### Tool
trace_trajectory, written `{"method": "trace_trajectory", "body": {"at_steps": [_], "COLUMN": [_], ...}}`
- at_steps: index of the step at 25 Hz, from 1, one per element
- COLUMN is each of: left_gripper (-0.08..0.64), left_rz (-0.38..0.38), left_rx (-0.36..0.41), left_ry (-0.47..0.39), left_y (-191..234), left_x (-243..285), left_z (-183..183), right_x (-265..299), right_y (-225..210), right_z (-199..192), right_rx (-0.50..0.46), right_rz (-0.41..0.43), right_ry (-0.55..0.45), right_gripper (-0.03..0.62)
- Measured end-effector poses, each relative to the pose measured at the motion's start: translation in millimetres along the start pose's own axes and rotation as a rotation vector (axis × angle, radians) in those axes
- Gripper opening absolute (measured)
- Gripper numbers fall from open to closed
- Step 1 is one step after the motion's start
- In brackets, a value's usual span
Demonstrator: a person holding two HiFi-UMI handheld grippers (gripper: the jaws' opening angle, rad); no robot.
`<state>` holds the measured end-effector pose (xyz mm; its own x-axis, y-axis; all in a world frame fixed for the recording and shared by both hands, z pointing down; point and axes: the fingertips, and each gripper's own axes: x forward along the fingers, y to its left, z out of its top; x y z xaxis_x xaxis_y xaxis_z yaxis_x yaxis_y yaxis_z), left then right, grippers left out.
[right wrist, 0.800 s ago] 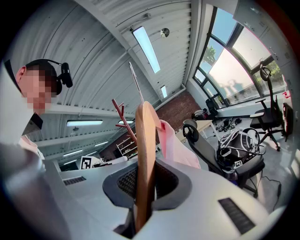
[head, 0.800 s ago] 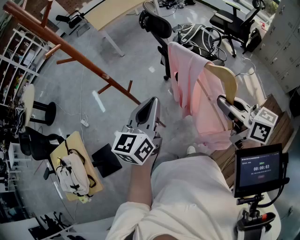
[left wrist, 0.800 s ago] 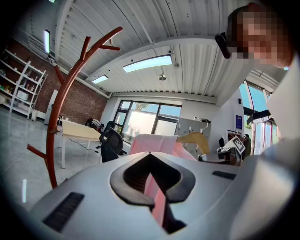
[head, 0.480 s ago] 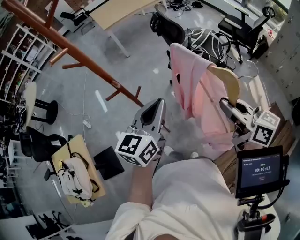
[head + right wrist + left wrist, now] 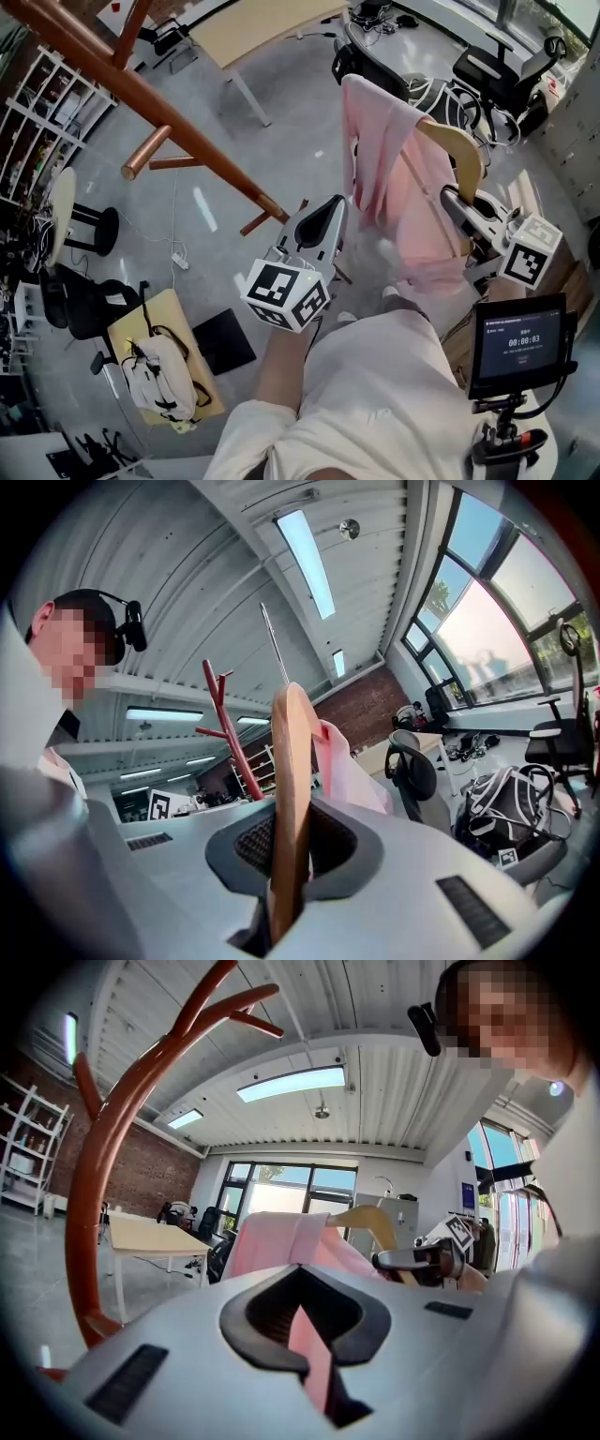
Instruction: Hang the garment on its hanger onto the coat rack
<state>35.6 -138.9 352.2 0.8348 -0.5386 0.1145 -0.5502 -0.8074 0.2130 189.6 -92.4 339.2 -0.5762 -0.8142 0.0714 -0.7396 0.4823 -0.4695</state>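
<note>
Here, right gripper clamps the hanger; left gripper, jaws a slit apart, holds nothing. Best carry the garment toward ten o'clock, above the coat rack peg.

Head cam: up top, looks fwd + steeply down past the person's shirt onto the floor. Left gripper cam sits right behind its jaws, aimed abt level twd the windows. Right gripper cam has the same setup, aimed twd the brick wall. All 3 views share the coat rack, pink garment and wooden hanger, which is v close in the right cam.
</note>
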Motion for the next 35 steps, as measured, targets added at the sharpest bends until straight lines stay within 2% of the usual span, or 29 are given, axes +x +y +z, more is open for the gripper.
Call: {"method": "trace_trajectory", "body": {"at_steps": [7,15,23,35], "left_gripper": [0.006,0.006,0.006,0.006], "left_rz": [0.082,0.173,0.285,0.407], "left_rx": [-0.021,0.001,0.018,0.036], "left_ry": [-0.031,-0.058,-0.112,-0.184], "left_y": [32,64,91,98], "left_x": [11,3,-42,-91], "left_z": [16,29,55,83], "right_x": [62,111,160,206], "right_y": [-9,-16,28,110], "right_z": [33,57,99,162], "right_rx": [-0.021,-0.054,-0.137,-0.253], "right_rz": [0.108,0.17,0.258,0.349], "right_ry": [0.032,0.052,0.06,0.042], "right_gripper": [0.031,0.031,0.031,0.031]}}
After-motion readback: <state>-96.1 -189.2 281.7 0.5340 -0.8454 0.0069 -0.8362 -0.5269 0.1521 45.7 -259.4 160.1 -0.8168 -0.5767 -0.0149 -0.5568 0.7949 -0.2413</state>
